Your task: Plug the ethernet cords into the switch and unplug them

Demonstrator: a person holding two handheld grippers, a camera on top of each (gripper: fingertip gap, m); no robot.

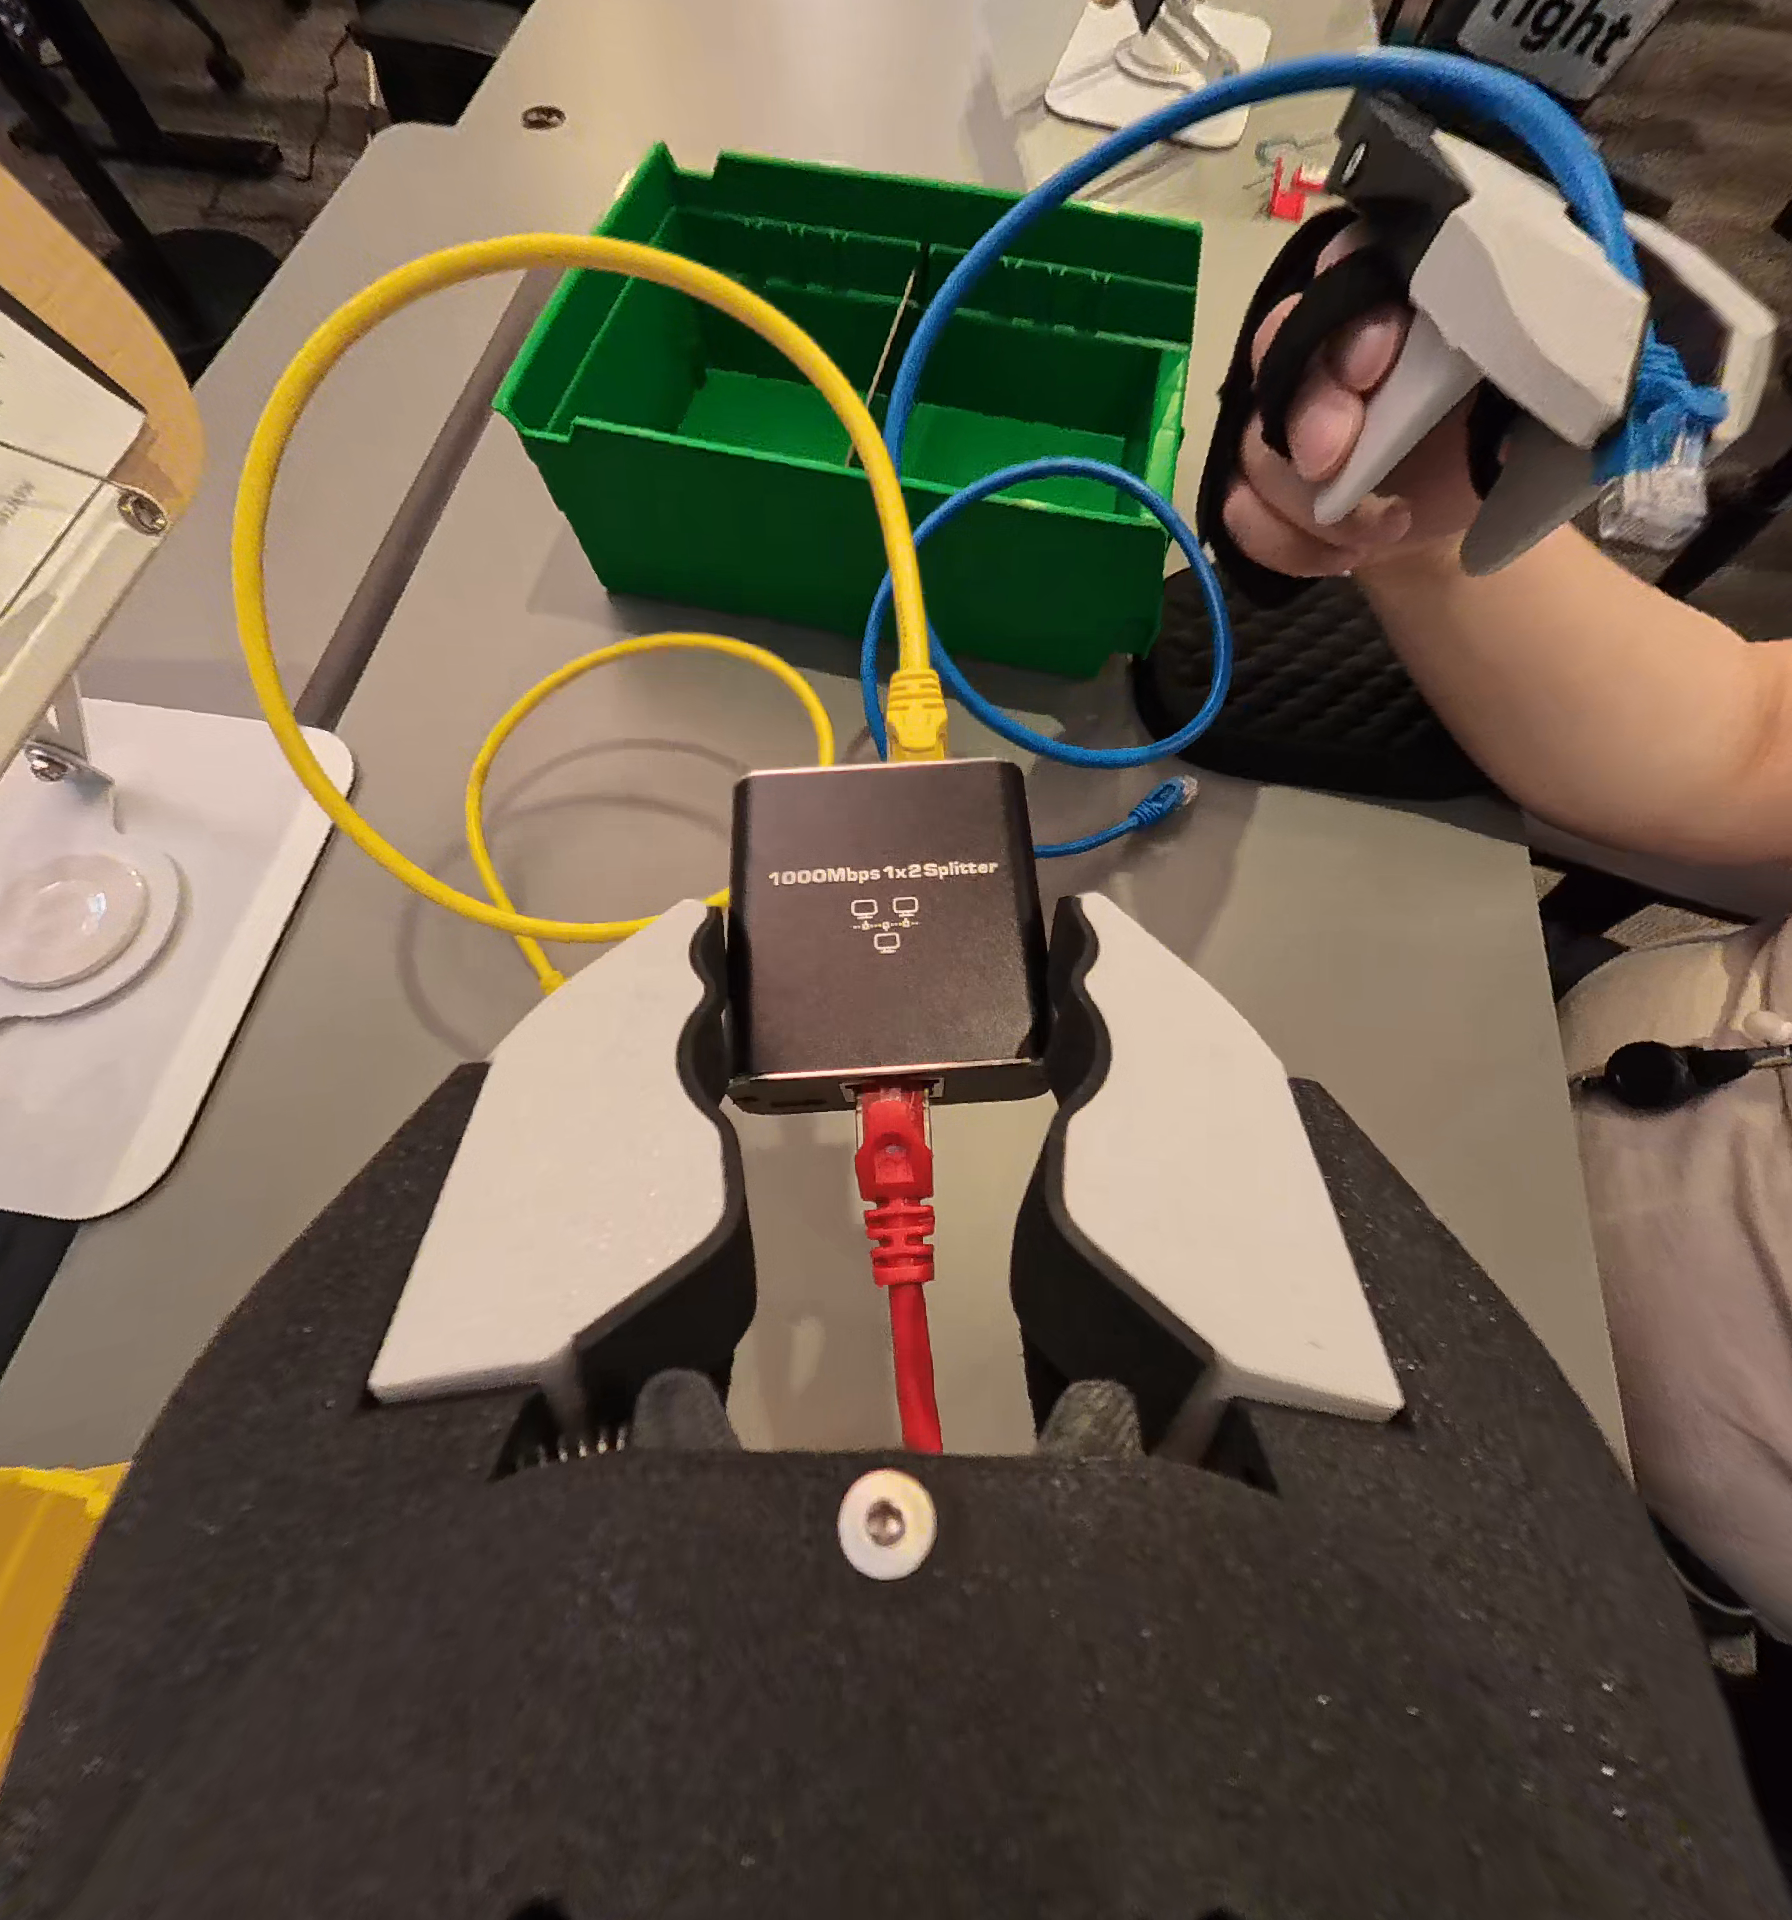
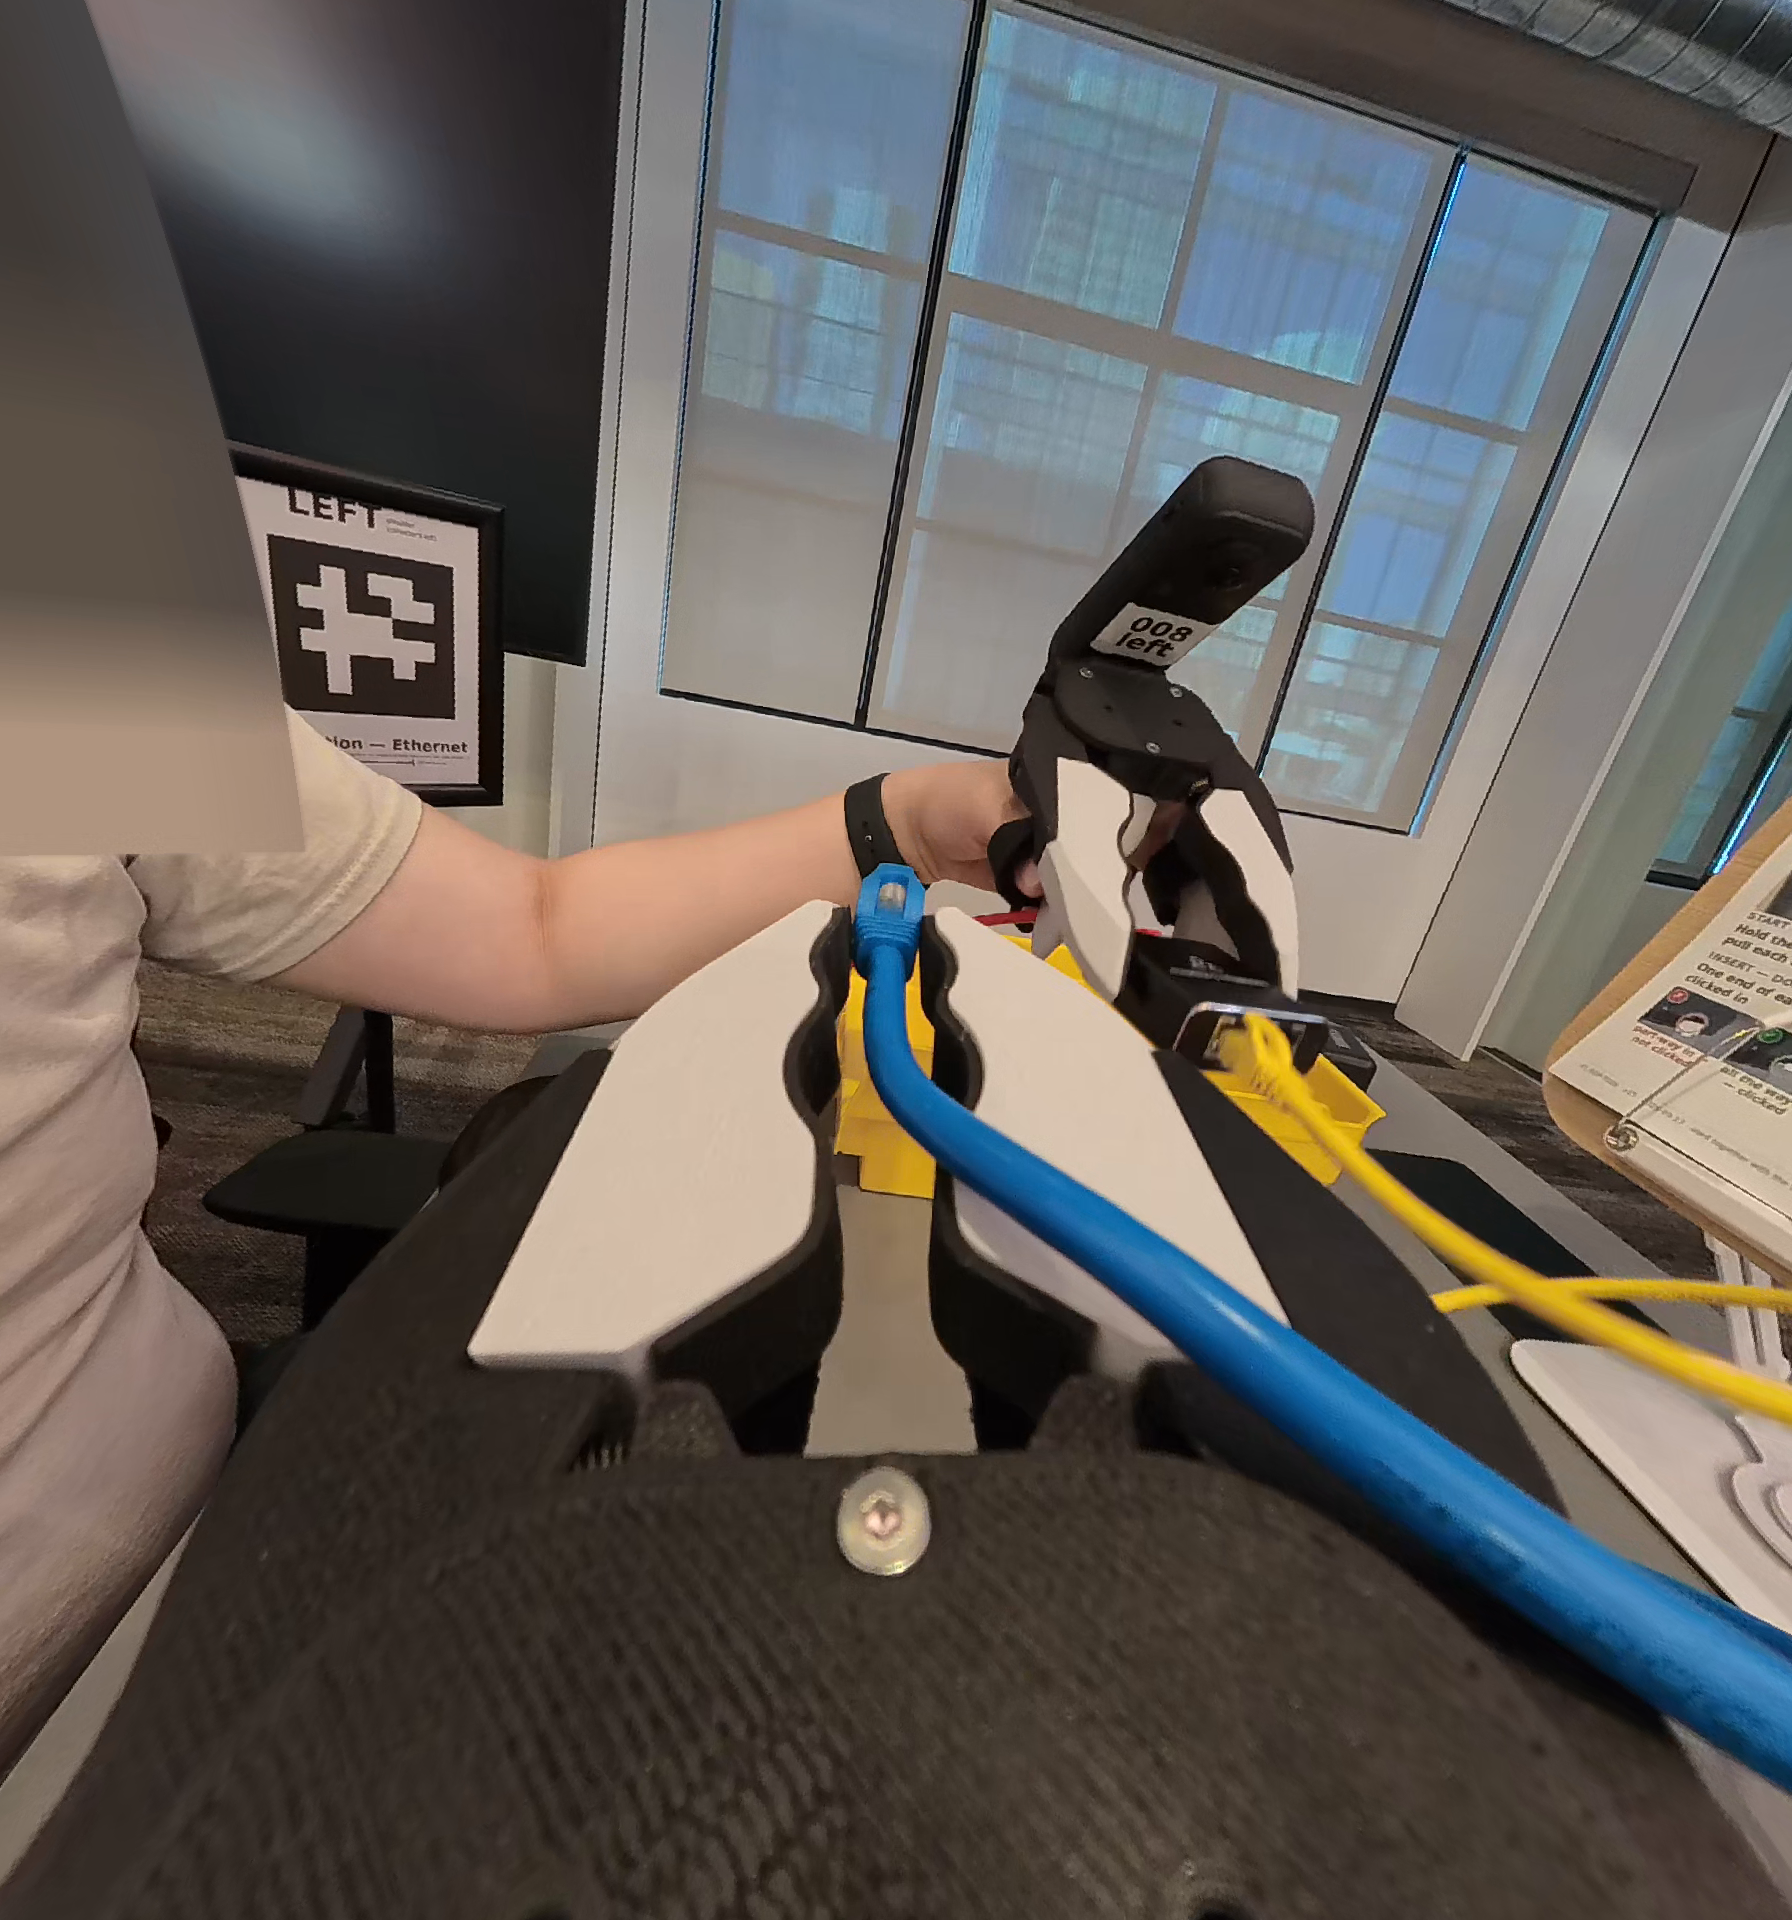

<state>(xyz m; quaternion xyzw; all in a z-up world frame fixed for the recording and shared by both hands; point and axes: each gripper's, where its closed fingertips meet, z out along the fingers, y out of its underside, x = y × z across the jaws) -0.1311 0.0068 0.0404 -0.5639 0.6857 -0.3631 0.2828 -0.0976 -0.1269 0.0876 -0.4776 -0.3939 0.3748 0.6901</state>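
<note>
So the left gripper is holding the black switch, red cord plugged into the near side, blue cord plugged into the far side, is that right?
Not quite. The cord plugged into the far side of the black switch is the yellow cord, as the left wrist view shows. The blue cord is unplugged, its end held in the right gripper. The rest stands: the left gripper holds the switch, with the red cord in its near side.

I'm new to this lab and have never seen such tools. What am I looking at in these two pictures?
No robot here: a person holds a two-fingered gripper in each hand, each with a camera looking along its jaws. In the left gripper's view, its jaws clamp a black switch, with a yellow cord and a red cord plugged in. In the right gripper's view, the jaws pinch a blue cord near its plug. A green bin stands on the grey table.
</note>
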